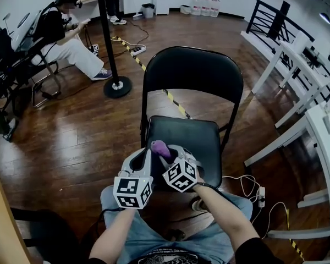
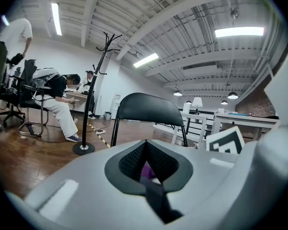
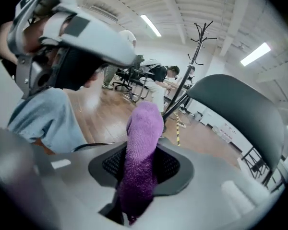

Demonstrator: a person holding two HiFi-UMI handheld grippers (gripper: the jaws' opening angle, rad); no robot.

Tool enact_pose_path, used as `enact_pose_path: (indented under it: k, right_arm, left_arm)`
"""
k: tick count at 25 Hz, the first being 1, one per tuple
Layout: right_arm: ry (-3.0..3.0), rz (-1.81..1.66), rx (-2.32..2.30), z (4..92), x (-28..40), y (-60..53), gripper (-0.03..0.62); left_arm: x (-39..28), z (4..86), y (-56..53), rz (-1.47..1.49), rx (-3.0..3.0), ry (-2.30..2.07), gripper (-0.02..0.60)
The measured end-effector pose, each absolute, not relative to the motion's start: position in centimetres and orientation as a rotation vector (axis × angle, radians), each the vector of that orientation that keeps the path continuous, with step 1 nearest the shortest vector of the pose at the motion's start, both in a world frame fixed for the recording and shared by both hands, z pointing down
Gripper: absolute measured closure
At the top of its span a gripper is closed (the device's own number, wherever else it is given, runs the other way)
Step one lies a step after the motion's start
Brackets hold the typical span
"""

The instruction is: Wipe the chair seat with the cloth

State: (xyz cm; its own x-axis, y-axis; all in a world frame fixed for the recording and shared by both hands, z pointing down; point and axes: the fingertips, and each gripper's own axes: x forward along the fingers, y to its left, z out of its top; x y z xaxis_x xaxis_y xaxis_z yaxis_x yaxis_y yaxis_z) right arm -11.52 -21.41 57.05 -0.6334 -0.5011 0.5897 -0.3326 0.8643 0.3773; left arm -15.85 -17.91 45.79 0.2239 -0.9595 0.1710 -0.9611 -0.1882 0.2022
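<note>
The black folding chair stands just in front of me, its seat point(image 1: 195, 142) bare and its backrest point(image 1: 192, 73) upright. My two grippers are held close together above the seat's front edge. A purple cloth point(image 1: 160, 146) sticks up between them. In the right gripper view the cloth point(image 3: 144, 143) stands upright, and the right gripper point(image 3: 143, 171) is shut on its lower part. The left gripper point(image 2: 145, 152) has its pads meeting at the tip, with a bit of purple cloth point(image 2: 146, 170) caught between them. In the head view the left gripper point(image 1: 149, 153) and right gripper point(image 1: 169, 150) nearly touch.
A coat stand point(image 1: 113, 48) with a round base stands left of the chair, and a person point(image 1: 66, 37) sits beyond it. White desks point(image 1: 313, 120) line the right side. A power strip and cables point(image 1: 257, 194) lie on the wood floor by the chair's right legs.
</note>
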Motion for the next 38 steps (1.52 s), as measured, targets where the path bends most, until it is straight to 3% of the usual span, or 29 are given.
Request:
enact_pose_path:
  k: [7,20,38]
  right_arm:
    - [-2.216,-0.419,0.656,54.8,-9.3,-32.4,0.477]
    - [-2.028,-0.401,0.630,63.7,-6.9,-42.6,0.477]
    - [-2.036,-0.336,0.557,65.7,-5.7,-36.6,0.476]
  left_arm:
    - [-15.2,45.5,-20.4,0.002,2.258,-1.783,0.577]
    - [-14.4,50.0,-22.7,0.129,2.219,-1.710,0.577]
    - [-13.2,49.8,-22.3,0.136,2.198,-1.741,0.577]
